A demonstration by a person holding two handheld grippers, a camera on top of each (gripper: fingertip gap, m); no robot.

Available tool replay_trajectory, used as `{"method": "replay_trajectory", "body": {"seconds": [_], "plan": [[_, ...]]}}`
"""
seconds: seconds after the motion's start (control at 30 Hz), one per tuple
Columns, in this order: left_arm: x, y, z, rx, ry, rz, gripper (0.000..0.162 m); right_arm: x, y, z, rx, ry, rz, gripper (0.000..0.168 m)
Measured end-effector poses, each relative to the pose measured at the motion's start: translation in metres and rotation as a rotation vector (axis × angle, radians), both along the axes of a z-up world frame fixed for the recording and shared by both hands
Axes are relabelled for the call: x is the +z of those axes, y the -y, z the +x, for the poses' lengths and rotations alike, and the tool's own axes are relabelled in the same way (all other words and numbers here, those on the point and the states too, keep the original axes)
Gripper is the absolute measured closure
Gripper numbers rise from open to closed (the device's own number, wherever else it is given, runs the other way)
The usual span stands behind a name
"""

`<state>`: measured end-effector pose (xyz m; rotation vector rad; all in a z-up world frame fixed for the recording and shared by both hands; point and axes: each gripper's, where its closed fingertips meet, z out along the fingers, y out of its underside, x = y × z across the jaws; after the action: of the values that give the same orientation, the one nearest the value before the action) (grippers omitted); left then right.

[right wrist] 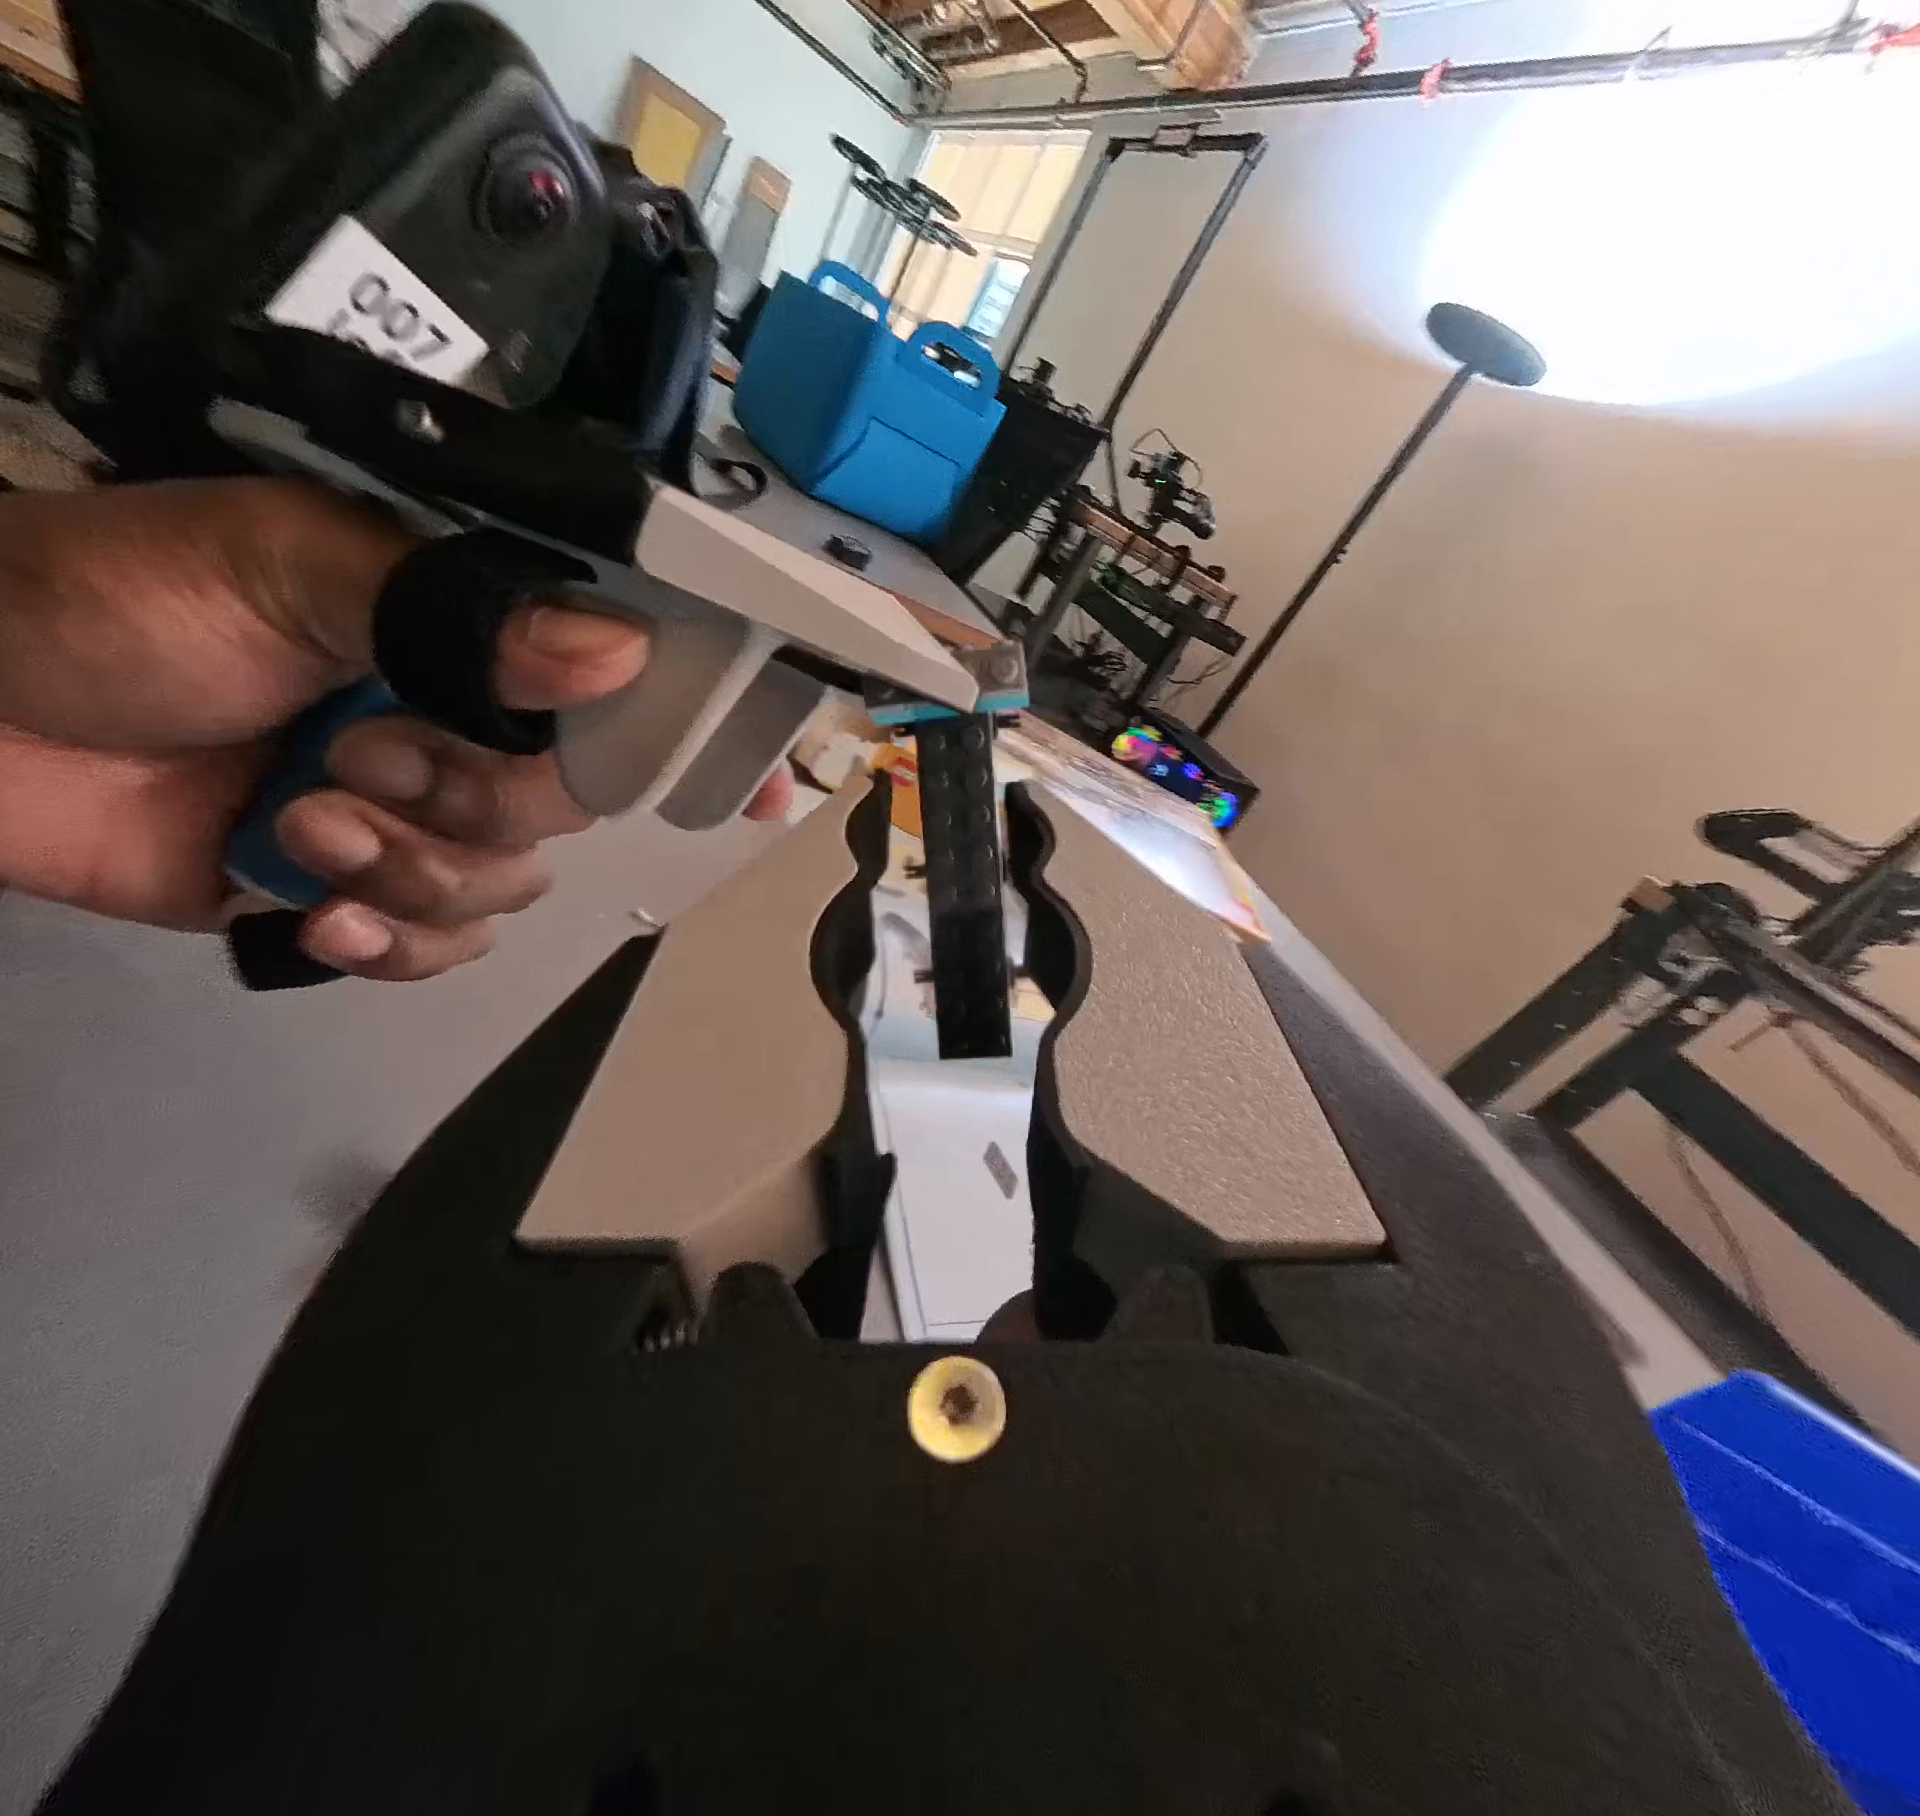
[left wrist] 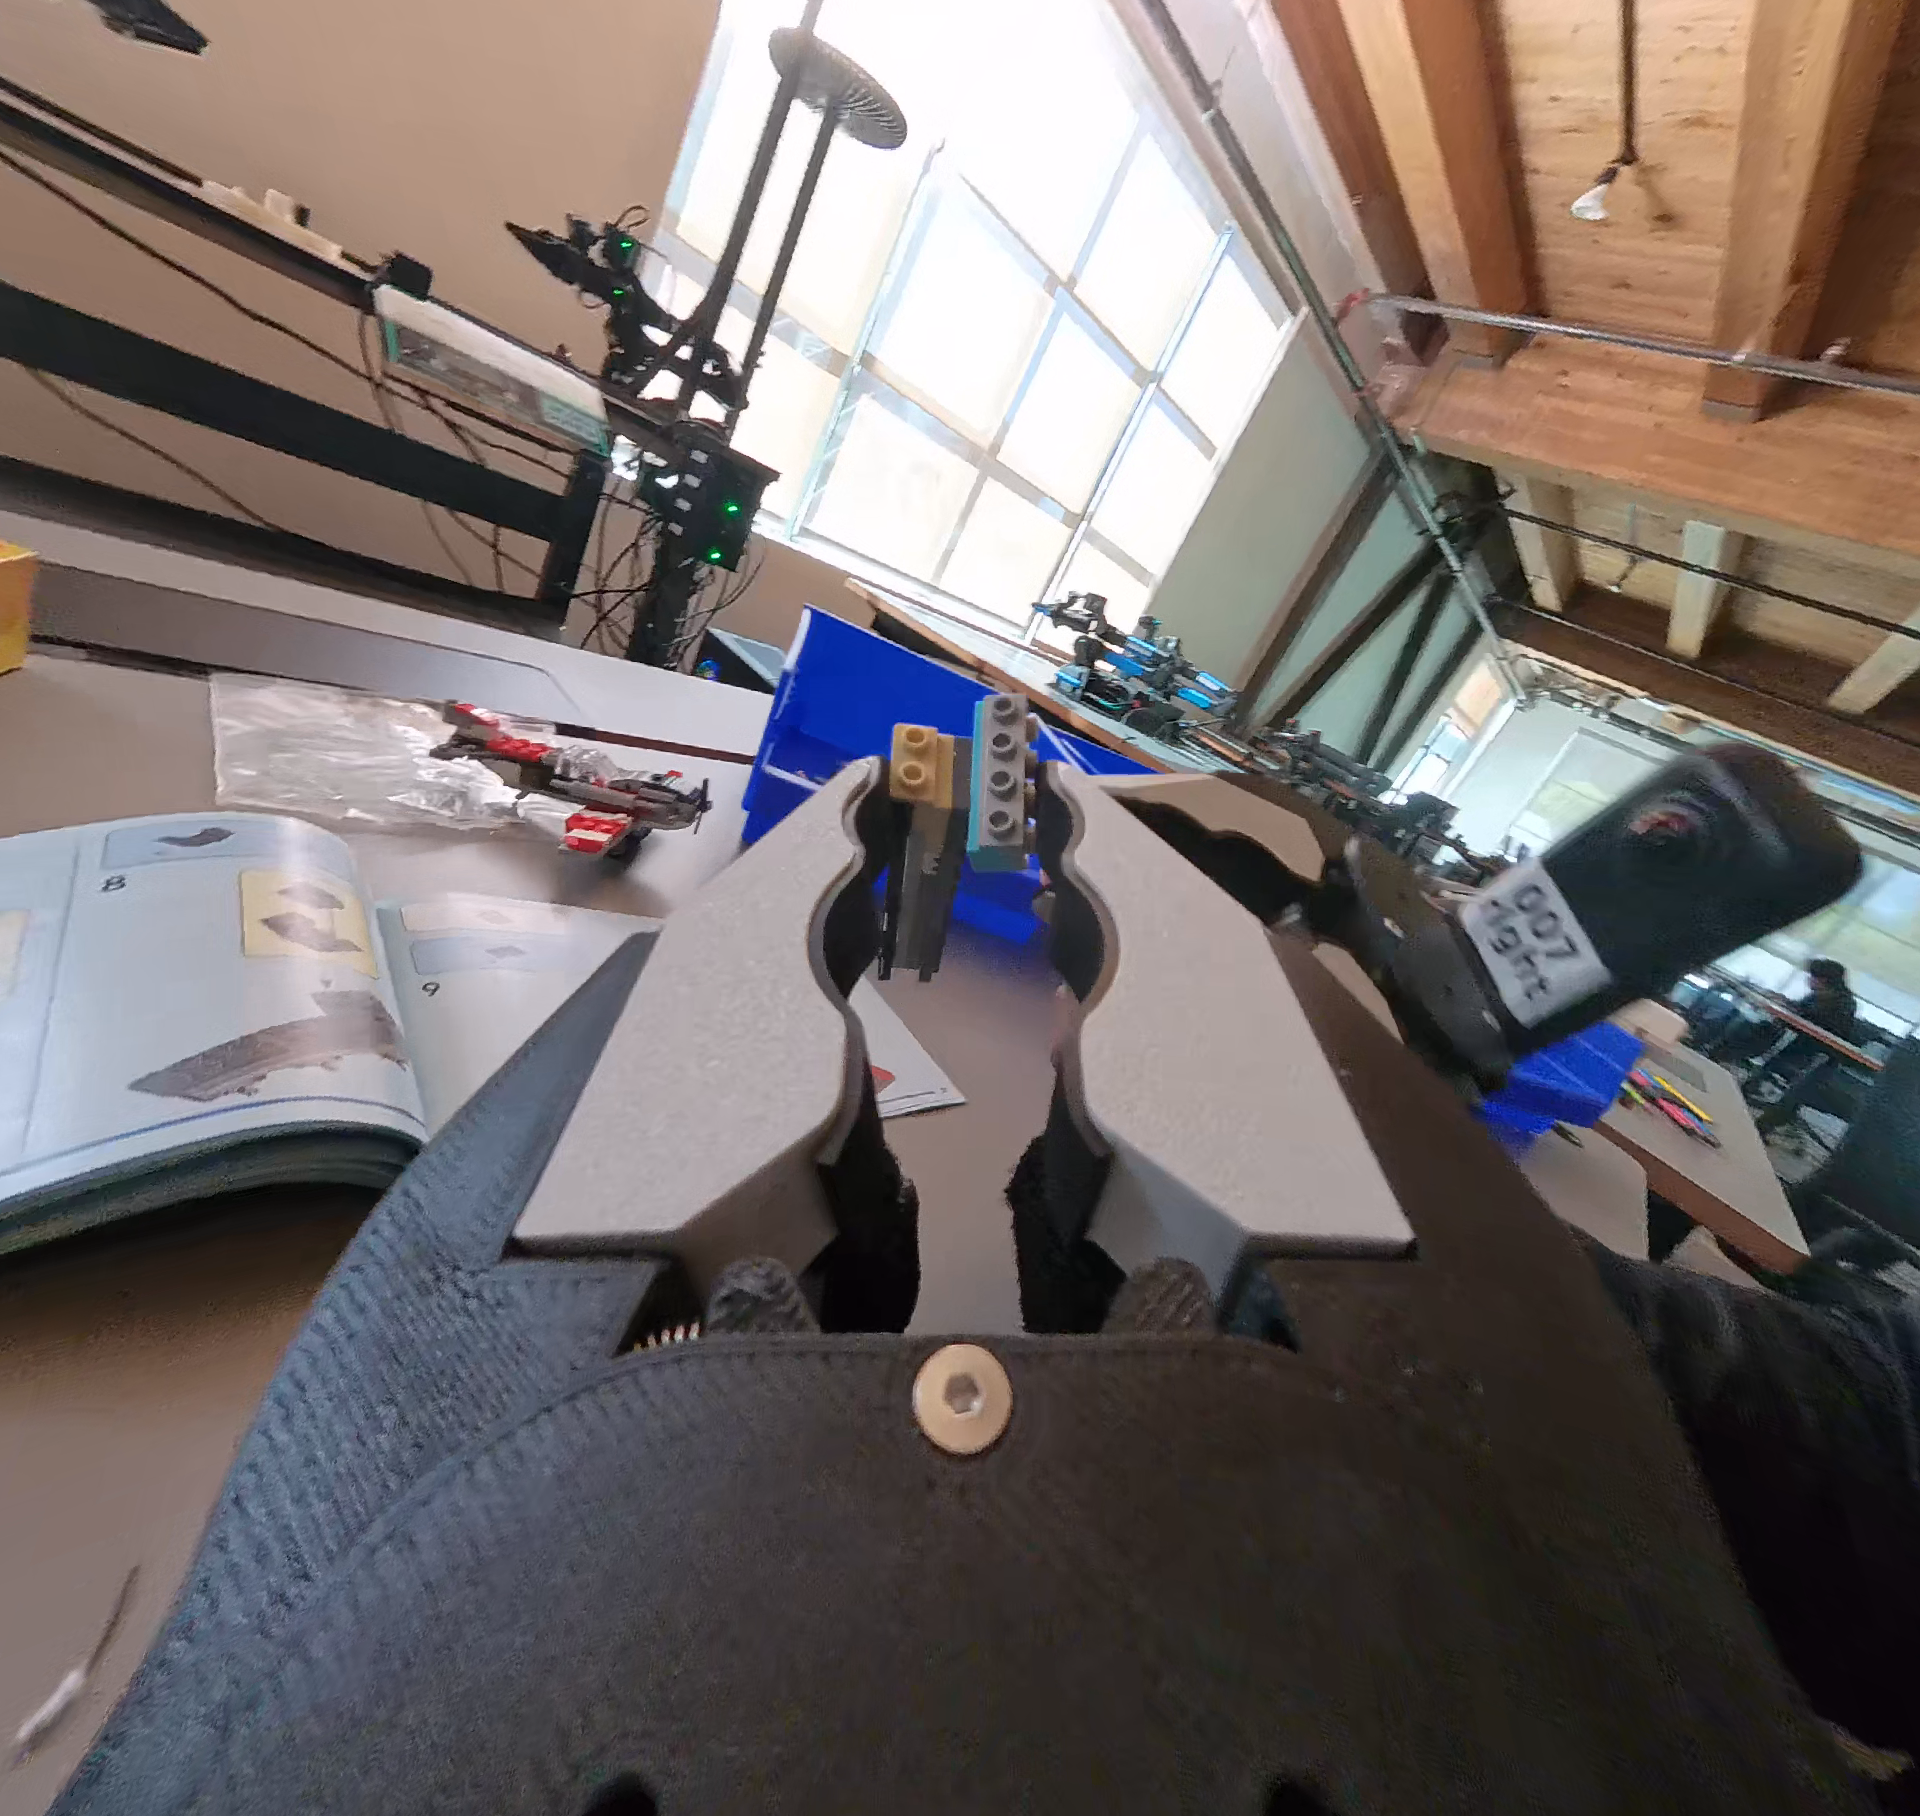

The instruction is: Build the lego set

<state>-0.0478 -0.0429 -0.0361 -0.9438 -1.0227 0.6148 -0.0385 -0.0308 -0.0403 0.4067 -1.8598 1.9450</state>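
Note:
My left gripper [left wrist: 956,790] is shut on a small Lego assembly [left wrist: 997,790] of grey studded bricks on a light-blue plate, with a tan brick [left wrist: 914,758] beside it, held in the air above the table. My right gripper [right wrist: 951,810] is shut on a long black studded plate [right wrist: 964,893]. The plate's far end meets the assembly [right wrist: 997,680] at the left gripper's fingertips in the right wrist view. In the left wrist view the plate shows edge-on as a dark strip [left wrist: 914,893]. The right gripper's camera body [left wrist: 1662,883] sits close at the right.
An open instruction booklet [left wrist: 208,987], a clear plastic bag [left wrist: 312,738] and a red-and-grey Lego aircraft [left wrist: 592,790] lie on the table at left. A blue bin [left wrist: 831,706] stands behind the grippers. A hand [right wrist: 312,727] holds the left gripper. A blue tote bag [right wrist: 862,416] stands beyond. Only a small space, under 4 cm, lies between the two pairs of fingers. The red-and-grey Lego aircraft [left wrist: 592,790] sits 25 cm or so from the ends of my left fingers.

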Motion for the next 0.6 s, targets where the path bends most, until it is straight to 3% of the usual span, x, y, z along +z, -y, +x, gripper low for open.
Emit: {"method": "replay_trajectory", "body": {"seconds": [0.1, 0.3, 0.6], "plan": [[0.006, 0.000, 0.005, -0.069, -0.057, -0.014, 0.135, 0.003, -0.006, 0.000, 0.130, 0.140, 0.005, 0.139], [0.013, -0.011, 0.022, -0.183, -0.203, -0.200, 0.135, 0.002, -0.020, 0.007, 0.385, 0.399, 0.071, 0.120], [0.007, -0.037, 0.047, -0.345, -0.318, -0.405, 0.135, -0.012, -0.021, 0.028, 0.401, 0.198, 0.175, 0.129]]}}
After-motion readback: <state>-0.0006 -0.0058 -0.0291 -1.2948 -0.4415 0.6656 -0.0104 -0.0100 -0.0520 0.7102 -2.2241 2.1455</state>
